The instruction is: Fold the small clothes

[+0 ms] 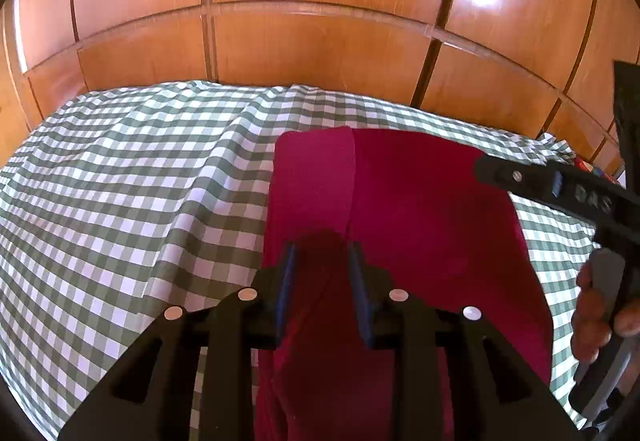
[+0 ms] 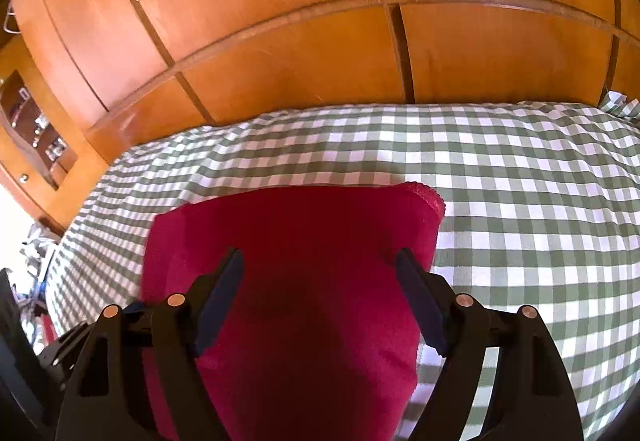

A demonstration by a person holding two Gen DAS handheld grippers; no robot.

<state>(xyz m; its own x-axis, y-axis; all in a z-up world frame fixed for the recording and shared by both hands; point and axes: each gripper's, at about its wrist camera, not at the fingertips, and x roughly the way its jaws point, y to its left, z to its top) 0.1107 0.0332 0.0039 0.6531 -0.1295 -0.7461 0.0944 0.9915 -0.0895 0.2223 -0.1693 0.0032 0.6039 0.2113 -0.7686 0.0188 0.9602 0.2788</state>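
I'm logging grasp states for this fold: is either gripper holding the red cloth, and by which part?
Neither visibly. The right gripper is open over the red cloth; the left gripper straddles its near part, jaws apart.

Left tool [image 1: 322,253]: fingers narrowly parted, blue pads facing each other across small gap, pointing forward and slightly down. Right tool [image 2: 319,261]: fingers spread wide, pads [image 2: 224,297] angled outward. From left wrist view, right tool's black body enters from right edge, person's right hand [image 1: 600,309] wrapped around its grey handle, fingers curled.
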